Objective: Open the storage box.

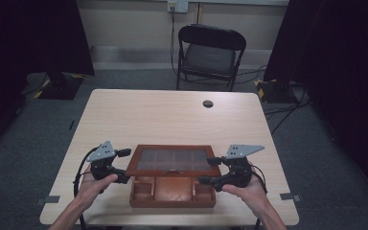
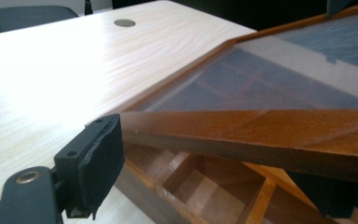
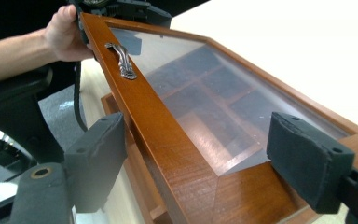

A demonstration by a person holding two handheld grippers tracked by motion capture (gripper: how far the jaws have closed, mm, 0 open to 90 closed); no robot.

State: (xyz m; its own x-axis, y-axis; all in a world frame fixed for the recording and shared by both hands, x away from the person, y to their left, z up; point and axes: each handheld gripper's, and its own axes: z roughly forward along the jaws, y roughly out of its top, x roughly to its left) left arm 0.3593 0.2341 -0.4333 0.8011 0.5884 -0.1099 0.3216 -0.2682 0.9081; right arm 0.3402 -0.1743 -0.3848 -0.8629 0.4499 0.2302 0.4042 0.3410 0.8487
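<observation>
Wooden box [image 1: 171, 194] sits between the tongs. Glass lid [image 1: 173, 161] partly raised, not fully open. Left gripper [image 1: 120, 166] and right gripper [image 1: 211, 171] each straddle a lid corner, jaws spread.

Black chair [image 1: 211, 55] (folding), grey carpet [image 1: 316, 143].

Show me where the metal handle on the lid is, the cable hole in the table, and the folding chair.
metal handle [image 3: 121, 60], right gripper view, middle of the handle.
cable hole [image 1: 208, 103], high view, centre of the dark cap.
folding chair [image 1: 210, 58], high view, seat cushion.
</observation>
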